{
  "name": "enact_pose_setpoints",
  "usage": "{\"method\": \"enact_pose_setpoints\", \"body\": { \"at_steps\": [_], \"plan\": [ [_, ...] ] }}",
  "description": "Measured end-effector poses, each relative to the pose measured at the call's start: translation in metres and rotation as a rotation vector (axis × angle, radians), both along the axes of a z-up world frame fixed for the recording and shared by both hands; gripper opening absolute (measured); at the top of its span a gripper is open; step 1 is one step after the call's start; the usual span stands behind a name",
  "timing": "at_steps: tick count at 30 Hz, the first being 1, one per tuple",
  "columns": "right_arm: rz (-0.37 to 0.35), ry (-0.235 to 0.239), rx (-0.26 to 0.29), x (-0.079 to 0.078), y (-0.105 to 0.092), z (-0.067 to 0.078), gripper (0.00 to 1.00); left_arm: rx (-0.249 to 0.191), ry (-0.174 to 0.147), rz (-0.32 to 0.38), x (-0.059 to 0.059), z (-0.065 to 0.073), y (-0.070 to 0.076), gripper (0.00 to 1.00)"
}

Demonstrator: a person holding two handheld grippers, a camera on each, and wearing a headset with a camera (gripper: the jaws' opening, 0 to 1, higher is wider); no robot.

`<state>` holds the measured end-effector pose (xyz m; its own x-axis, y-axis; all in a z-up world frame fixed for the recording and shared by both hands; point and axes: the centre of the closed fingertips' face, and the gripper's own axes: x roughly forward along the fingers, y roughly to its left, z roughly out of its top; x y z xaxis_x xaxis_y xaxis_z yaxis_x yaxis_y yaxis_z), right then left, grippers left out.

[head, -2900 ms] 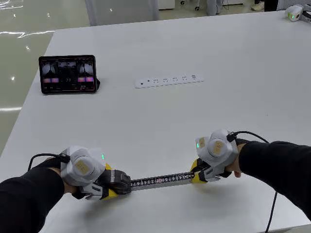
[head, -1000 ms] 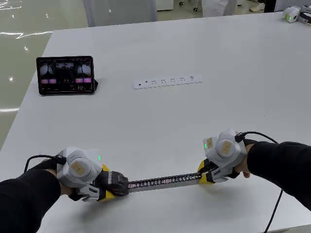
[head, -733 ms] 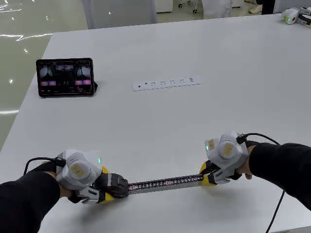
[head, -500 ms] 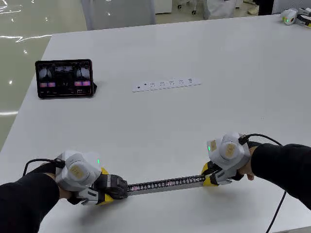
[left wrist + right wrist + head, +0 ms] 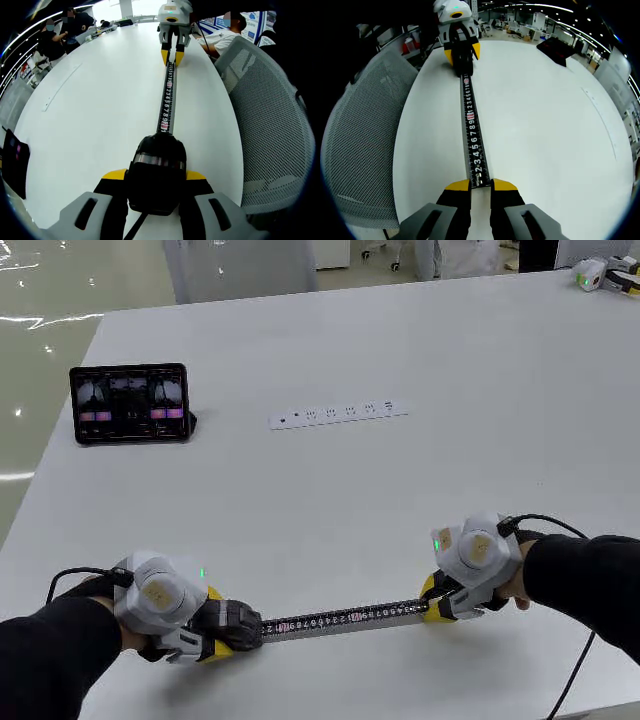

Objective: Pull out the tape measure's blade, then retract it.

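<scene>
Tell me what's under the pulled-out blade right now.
Bare white table lies under the blade. The right gripper covers what's beneath its tip; the case, in the left gripper, hides the other end.

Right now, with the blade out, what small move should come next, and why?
Probably ease the right claw toward the tape measure case, letting the blade reel in. The blade lies stretched along the white table, its tip pinched in the right claw, the case clamped in the left claw, so pulling out looks done.
</scene>
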<state>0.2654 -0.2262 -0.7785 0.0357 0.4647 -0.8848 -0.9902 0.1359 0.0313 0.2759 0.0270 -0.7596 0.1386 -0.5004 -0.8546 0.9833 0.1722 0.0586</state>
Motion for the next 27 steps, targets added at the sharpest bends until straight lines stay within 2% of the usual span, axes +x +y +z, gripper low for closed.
{"method": "enact_pose_setpoints", "body": {
  "at_steps": [9, 22, 27],
  "plan": [
    [0.018, -0.019, -0.01, -0.0004, -0.0027, -0.0004, 0.1, -0.001, -0.003, 0.002, -0.0005, 0.0008, -0.0001, 0.34],
    [-0.004, -0.024, -0.018, 0.0009, -0.0043, 0.0003, 0.11, -0.001, -0.004, 0.007, 0.0009, 0.0011, -0.0002, 0.34],
    [0.009, -0.038, -0.028, 0.0002, -0.0036, 0.0004, 0.11, 0.033, -0.001, -0.015, 0.0009, 0.0003, -0.0006, 0.34]
  ]
}}
